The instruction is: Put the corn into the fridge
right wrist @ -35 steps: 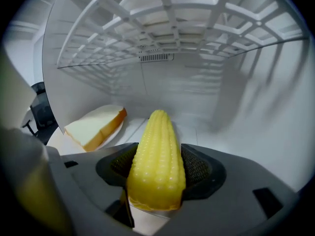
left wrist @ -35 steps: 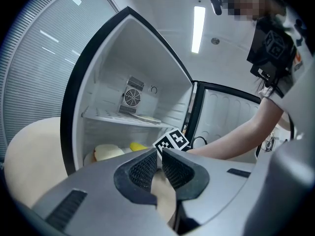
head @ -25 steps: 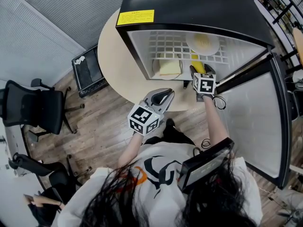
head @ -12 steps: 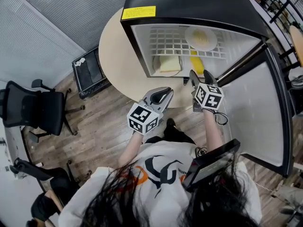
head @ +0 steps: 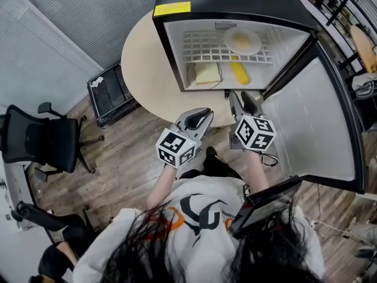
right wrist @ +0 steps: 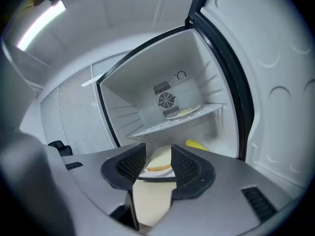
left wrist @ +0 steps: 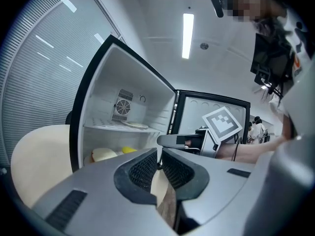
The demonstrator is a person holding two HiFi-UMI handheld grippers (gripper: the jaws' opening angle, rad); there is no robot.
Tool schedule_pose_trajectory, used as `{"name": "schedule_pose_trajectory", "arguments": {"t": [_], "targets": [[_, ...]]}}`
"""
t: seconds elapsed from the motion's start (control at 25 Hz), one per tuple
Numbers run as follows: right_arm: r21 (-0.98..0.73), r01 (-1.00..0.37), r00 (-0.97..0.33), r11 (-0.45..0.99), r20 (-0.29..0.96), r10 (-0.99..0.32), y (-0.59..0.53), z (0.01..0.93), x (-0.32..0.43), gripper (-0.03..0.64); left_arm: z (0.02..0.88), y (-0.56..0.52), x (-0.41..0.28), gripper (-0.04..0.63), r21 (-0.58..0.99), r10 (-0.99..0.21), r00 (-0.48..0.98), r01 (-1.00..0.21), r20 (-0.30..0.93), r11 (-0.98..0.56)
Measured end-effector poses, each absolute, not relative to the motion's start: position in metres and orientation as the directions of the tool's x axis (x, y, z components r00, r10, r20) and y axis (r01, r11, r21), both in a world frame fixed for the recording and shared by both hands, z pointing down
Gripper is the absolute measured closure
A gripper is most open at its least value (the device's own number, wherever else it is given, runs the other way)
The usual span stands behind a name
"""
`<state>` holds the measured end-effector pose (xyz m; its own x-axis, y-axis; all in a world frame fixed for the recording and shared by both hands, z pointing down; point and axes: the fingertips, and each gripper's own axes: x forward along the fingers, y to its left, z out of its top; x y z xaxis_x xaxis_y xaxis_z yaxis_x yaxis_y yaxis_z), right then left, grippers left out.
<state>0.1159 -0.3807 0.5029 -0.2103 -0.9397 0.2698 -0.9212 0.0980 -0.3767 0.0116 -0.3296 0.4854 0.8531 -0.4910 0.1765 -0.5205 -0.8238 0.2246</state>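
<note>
The yellow corn (head: 238, 71) lies on the floor of the open fridge (head: 177, 52), right of a sandwich on a plate (head: 204, 73). In the right gripper view the corn (right wrist: 197, 144) shows beyond the right jaw. My right gripper (head: 241, 99) hangs just outside the fridge, in front of the corn and apart from it. Its jaws have just been closing, and nothing is between them (right wrist: 158, 156). My left gripper (head: 197, 118) stays lower left over the table edge. Its jaws (left wrist: 159, 159) are drawn together and empty. In the left gripper view the corn (left wrist: 129, 150) lies behind the sandwich (left wrist: 103, 154).
A plate of food (head: 242, 40) sits on the fridge's wire shelf. The fridge door (head: 312, 117) stands swung open to the right. The fridge rests on a round beige table (head: 147, 69). A black case (head: 109, 90) and an office chair (head: 47, 137) stand on the wooden floor at left.
My right gripper has drawn back out of the fridge towards me and its jaws have narrowed. The corn stays on the fridge floor. The left gripper has shifted slightly.
</note>
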Motion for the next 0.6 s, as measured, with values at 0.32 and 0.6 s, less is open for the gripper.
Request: {"name": "schedule_pose_trajectory", "arguments": {"t": [0.32, 0.6], "targets": [[-0.399, -0.911, -0.219, 0.104, 0.255, -0.942, -0.323, 0.489, 0.094, 0.472, 0.479, -0.29, -0.006, 0.556, 0.248, -0.5, 0.855, -0.518, 0.138, -0.819], [-0.387, -0.916, -0.217, 0.103, 0.262, -0.94, -0.277, 0.485, 0.081, 0.495, 0.484, -0.255, -0.019, 0.555, 0.275, -0.513, 0.848, -0.528, 0.133, -0.803]]}}
